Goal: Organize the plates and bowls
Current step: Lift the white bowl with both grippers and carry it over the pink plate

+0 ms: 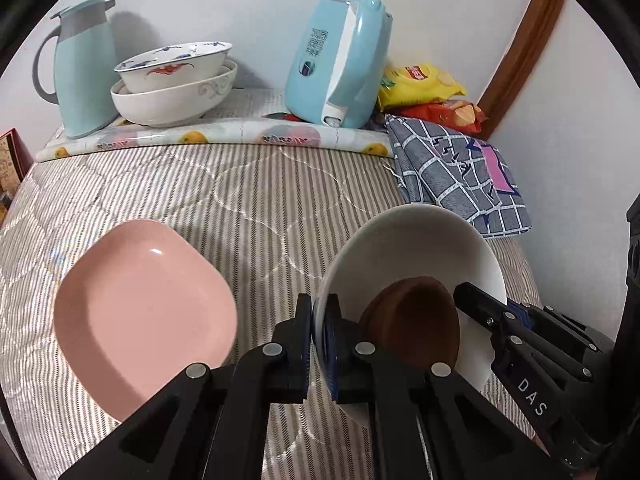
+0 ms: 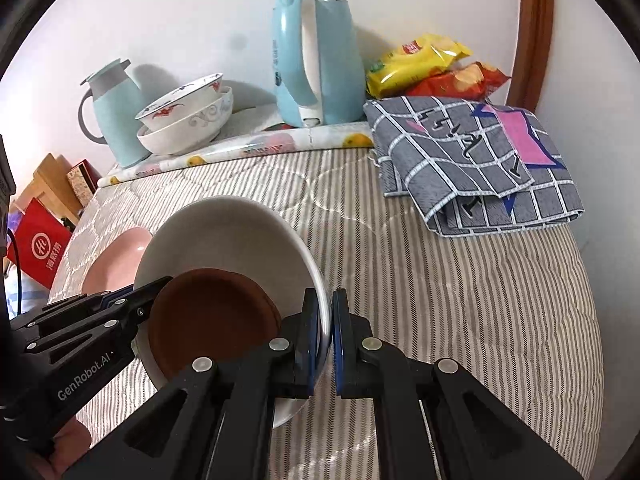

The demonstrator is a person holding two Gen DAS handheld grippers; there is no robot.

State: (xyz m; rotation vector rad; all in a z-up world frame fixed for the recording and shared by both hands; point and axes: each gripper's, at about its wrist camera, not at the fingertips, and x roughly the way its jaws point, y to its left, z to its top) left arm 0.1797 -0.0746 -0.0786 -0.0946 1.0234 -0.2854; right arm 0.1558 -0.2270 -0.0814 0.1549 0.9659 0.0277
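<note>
A white plate (image 1: 416,248) holds a small brown dish (image 1: 416,320). My left gripper (image 1: 319,340) is shut on the plate's left rim. My right gripper (image 2: 327,336) is shut on its right rim (image 2: 325,312), and its body shows in the left wrist view (image 1: 520,340). The white plate (image 2: 224,232) and brown dish (image 2: 212,316) also show in the right wrist view, held above the striped quilt (image 2: 440,300). A pink plate (image 1: 144,308) lies on the quilt to the left, partly hidden in the right wrist view (image 2: 116,256). Two stacked bowls (image 1: 176,80) stand at the back.
At the back are a light-blue thermos jug (image 1: 82,68), a blue electric kettle (image 1: 340,64) and snack bags (image 1: 424,88) against the wall. A folded checked cloth (image 2: 476,160) lies at the right. A red bag (image 2: 40,248) and boxes stand beyond the left edge.
</note>
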